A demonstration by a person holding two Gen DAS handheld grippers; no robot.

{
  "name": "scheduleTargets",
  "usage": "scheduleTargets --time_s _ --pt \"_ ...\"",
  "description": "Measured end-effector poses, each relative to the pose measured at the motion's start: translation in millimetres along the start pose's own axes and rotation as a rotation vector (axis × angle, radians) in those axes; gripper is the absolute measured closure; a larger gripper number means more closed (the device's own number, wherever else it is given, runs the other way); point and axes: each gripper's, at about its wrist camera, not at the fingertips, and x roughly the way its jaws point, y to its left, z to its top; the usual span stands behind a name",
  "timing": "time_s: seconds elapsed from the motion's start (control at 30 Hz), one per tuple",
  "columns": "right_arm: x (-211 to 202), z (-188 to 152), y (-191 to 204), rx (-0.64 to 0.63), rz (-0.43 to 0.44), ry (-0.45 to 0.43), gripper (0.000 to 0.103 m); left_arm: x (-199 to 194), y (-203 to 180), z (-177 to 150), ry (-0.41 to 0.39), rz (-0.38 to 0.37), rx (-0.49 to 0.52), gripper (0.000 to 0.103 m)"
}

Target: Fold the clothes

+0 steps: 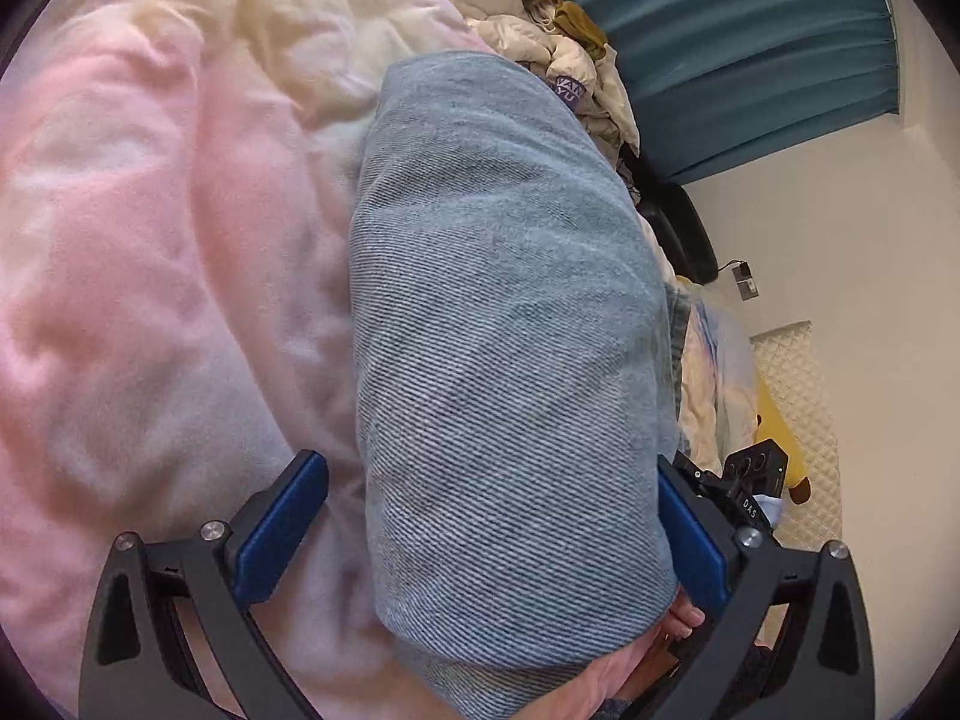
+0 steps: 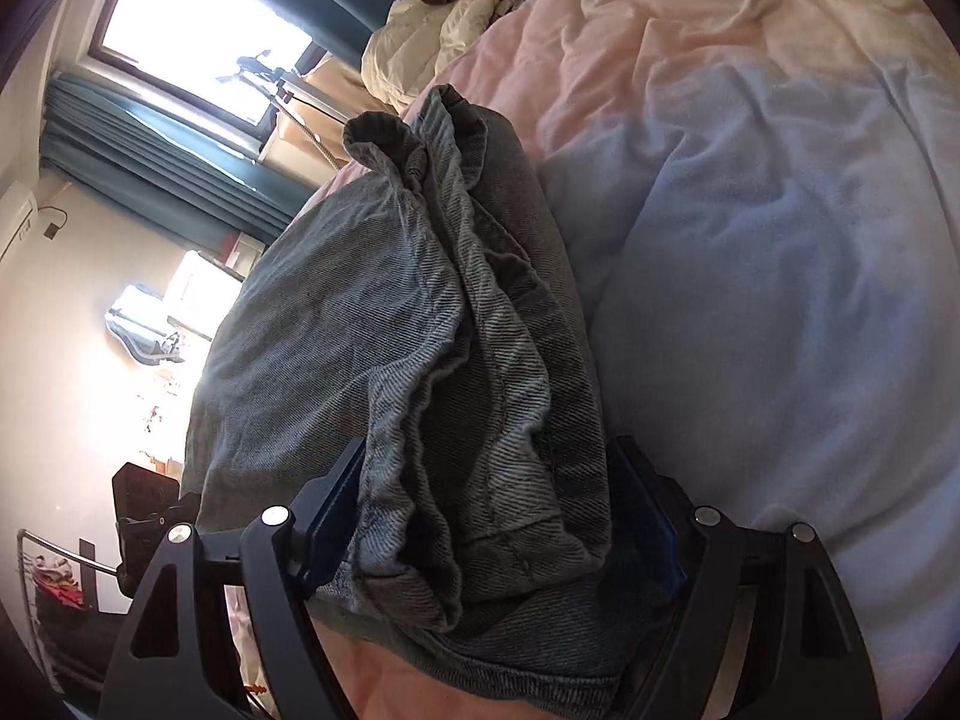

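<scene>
Denim jeans, folded into a thick bundle, fill the nearest field of both wrist views and lie on a pink and pale-blue duvet that covers the bed. Right wrist view: the bundle's hems and seams are stacked in bunched layers. Left gripper: jaws spread wide, the bundle lying between them; one blue pad touches the cloth edge on the right, the other pad stands clear on the left. No grip is shown. Right gripper: jaws near full spread, the layered denim between the pads; whether they press on it cannot be determined. Beyond the duvet lies a heap of cream clothing, and teal curtains hang behind.
</scene>
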Motion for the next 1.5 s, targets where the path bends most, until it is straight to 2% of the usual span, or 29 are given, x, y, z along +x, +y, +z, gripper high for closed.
scheduleTargets --time_s 0.1,0.3,0.37,0.53,0.67,0.73,0.8,0.87,0.93,0.97,1.03,1.07,1.13,1.3,1.5 --pt "7 4 1 0.016 0.072 0.038 0.022 1 -1 0 -0.005 -0.012 0.0 0.0" --pt "-17 8 23 -0.028 0.262 -0.045 0.019 5 4 0 -0.016 -0.041 -0.026 0.003" --pt "-16 9 19 -0.007 0.286 -0.049 0.019 6 5 0 -0.016 -0.047 -0.029 0.006" --pt "18 3 2 0.011 0.115 0.026 0.019 12 -1 -3 -0.01 -0.041 -0.008 0.011" --pt "29 2 6 -0.007 0.078 0.019 0.019 12 1 -2 -0.018 -0.043 -0.025 0.017" --pt "28 3 14 -0.016 0.129 0.021 0.019 13 -1 -2 -0.026 -0.045 -0.024 0.023" --pt "19 3 23 -0.045 0.163 -0.015 0.019 13 -1 -3 -0.03 -0.045 -0.032 0.024" --pt "10 5 27 -0.042 0.24 -0.049 0.019 14 0 -3 -0.033 -0.047 -0.041 0.025" --pt "9 7 25 -0.026 0.268 -0.054 0.019 16 0 -3 -0.033 -0.047 -0.047 0.026" --pt "13 7 23 -0.026 0.249 -0.043 0.019 17 -1 -4 -0.033 -0.042 -0.042 0.026" --pt "27 2 18 -0.035 0.165 -0.009 0.027 19 -7 -6 -0.038 -0.026 -0.025 0.029" --pt "30 -2 13 -0.039 0.116 0.004 0.039 19 -9 -8 -0.04 -0.017 -0.017 0.031" --pt "32 -5 11 -0.041 0.087 -0.007 0.044 17 -13 -7 -0.051 0.005 -0.001 0.037" --pt "22 -4 27 -0.093 0.018 -0.071 0.062 16 -29 -5 -0.079 0.061 0.035 0.042" --pt "9 -6 43 -0.13 -0.016 -0.124 0.072 17 -52 -10 -0.122 0.127 0.065 0.047"
